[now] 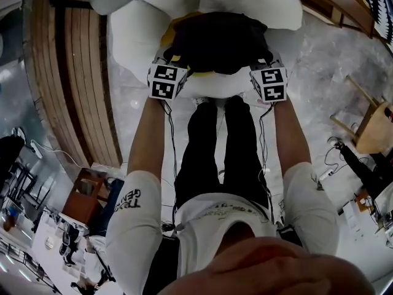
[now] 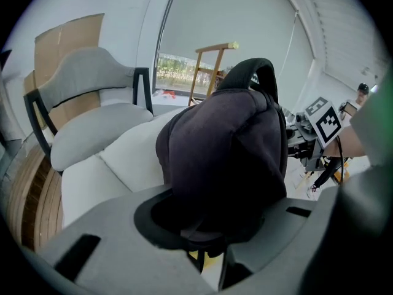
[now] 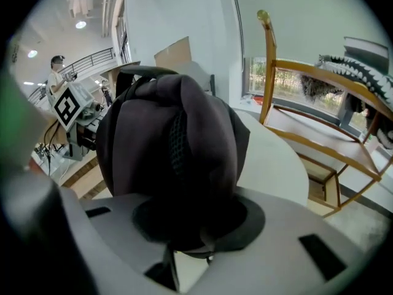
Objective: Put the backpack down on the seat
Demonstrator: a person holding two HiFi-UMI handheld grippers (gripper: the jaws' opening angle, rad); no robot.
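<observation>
A black backpack (image 1: 218,42) hangs upright between my two grippers, over the front of a white cushioned seat (image 1: 132,35). My left gripper (image 1: 176,65) is shut on the bag's left side and my right gripper (image 1: 261,65) on its right side. In the left gripper view the dark fabric (image 2: 227,146) fills the jaws (image 2: 206,251), with the seat cushion (image 2: 110,165) behind it. In the right gripper view the bag (image 3: 172,140), its carry handle on top, is pinched at the jaws (image 3: 187,251) above the seat (image 3: 276,152). I cannot tell whether the bag's bottom touches the cushion.
A slatted wooden platform (image 1: 61,72) runs along the left. A wooden frame (image 3: 307,103) stands to the right of the seat, and a wooden stool (image 1: 374,128) stands further right. A grey armchair (image 2: 92,103) sits beside the white seat. A person (image 3: 58,66) stands in the background.
</observation>
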